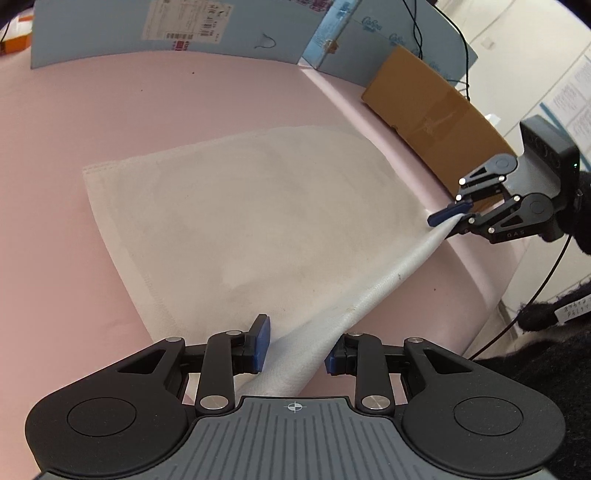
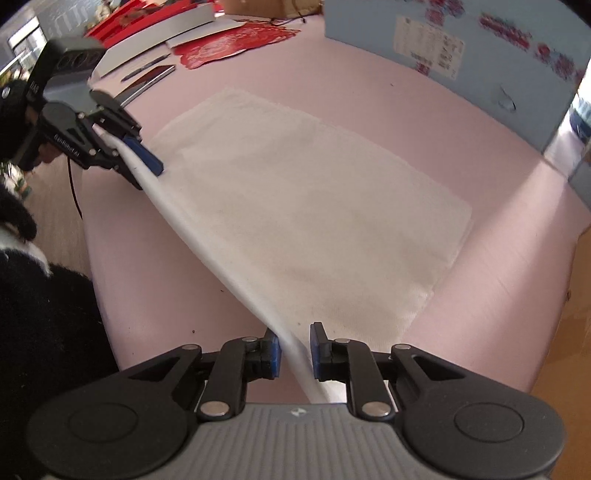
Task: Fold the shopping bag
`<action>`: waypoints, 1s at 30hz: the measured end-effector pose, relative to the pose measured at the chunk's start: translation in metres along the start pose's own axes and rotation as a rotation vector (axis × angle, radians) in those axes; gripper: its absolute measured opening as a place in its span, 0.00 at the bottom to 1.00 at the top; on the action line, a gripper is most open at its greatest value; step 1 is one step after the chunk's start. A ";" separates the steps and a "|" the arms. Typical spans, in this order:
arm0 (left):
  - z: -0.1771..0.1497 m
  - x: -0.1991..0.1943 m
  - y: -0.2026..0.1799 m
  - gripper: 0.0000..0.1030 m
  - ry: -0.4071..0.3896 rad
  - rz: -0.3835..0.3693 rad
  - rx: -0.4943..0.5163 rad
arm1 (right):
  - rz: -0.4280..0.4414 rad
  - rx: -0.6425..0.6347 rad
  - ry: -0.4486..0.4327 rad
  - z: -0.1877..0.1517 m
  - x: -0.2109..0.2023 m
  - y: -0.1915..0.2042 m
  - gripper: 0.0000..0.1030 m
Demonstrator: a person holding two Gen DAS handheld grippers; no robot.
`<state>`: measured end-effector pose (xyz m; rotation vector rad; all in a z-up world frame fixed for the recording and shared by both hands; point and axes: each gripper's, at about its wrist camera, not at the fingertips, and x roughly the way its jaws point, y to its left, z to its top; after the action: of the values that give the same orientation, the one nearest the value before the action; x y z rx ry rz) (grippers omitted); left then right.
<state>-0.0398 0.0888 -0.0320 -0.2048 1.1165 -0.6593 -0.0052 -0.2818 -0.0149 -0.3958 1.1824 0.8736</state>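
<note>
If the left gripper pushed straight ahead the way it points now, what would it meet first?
Most likely the white bag spread flat on the pink table; the left gripper already has its lifted edge between its fingers.

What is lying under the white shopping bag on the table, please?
The white shopping bag lies flat on the pink table surface, which shows all around it. Its near edge is lifted between both grippers. Whatever might be beneath the flat part is covered by the fabric.

Seeing one white shopping bag (image 1: 258, 221) lying on one pink tabletop (image 1: 74, 110). Two claws showing: left claw (image 1: 295, 349), right claw (image 2: 295, 350). One brown cardboard box (image 1: 432, 107) and one blue board (image 1: 110, 33) standing at the far edge.
</note>
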 end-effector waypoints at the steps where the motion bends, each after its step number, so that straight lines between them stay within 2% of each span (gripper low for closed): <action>1: -0.002 -0.002 0.002 0.27 -0.006 -0.003 -0.019 | 0.023 0.059 0.001 -0.002 -0.001 -0.010 0.18; 6: -0.011 -0.012 0.010 0.27 -0.051 -0.014 -0.130 | 0.060 0.226 0.009 -0.007 -0.003 -0.036 0.20; 9: -0.022 -0.023 0.019 0.27 -0.087 -0.018 -0.257 | 0.057 0.272 0.012 -0.006 -0.003 -0.041 0.20; 12: -0.024 -0.023 0.019 0.27 -0.083 0.041 -0.352 | 0.005 0.278 0.016 0.000 0.003 -0.039 0.20; 13: -0.022 -0.021 0.016 0.27 -0.082 0.066 -0.370 | -0.024 0.276 0.016 0.003 0.004 -0.038 0.23; 14: -0.019 -0.021 0.011 0.27 -0.075 0.100 -0.362 | -0.064 0.272 0.014 0.005 0.004 -0.036 0.33; 16: -0.013 -0.019 0.000 0.27 -0.051 0.178 -0.315 | -0.152 0.269 0.010 0.010 0.003 -0.033 0.44; 17: -0.011 -0.017 -0.004 0.27 -0.042 0.203 -0.294 | -0.215 0.268 0.005 0.012 0.002 -0.029 0.45; 19: -0.004 -0.011 -0.015 0.27 -0.013 0.269 -0.230 | -0.288 0.263 -0.016 0.012 -0.001 -0.022 0.45; 21: -0.001 -0.006 -0.020 0.27 0.000 0.297 -0.203 | -0.364 0.236 -0.088 0.013 -0.010 -0.010 0.46; 24: 0.001 -0.004 -0.021 0.27 0.006 0.307 -0.201 | -0.366 0.172 -0.232 0.018 -0.018 0.018 0.48; 26: 0.001 -0.003 -0.022 0.27 0.012 0.316 -0.199 | -0.313 0.123 -0.291 0.022 -0.009 0.041 0.48; 30: 0.006 0.001 -0.023 0.28 0.017 0.322 -0.205 | -0.292 0.019 -0.285 0.026 0.022 0.067 0.46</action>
<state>-0.0435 0.0688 -0.0192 -0.1890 1.2014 -0.2608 -0.0377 -0.2136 -0.0142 -0.4023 0.8439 0.6395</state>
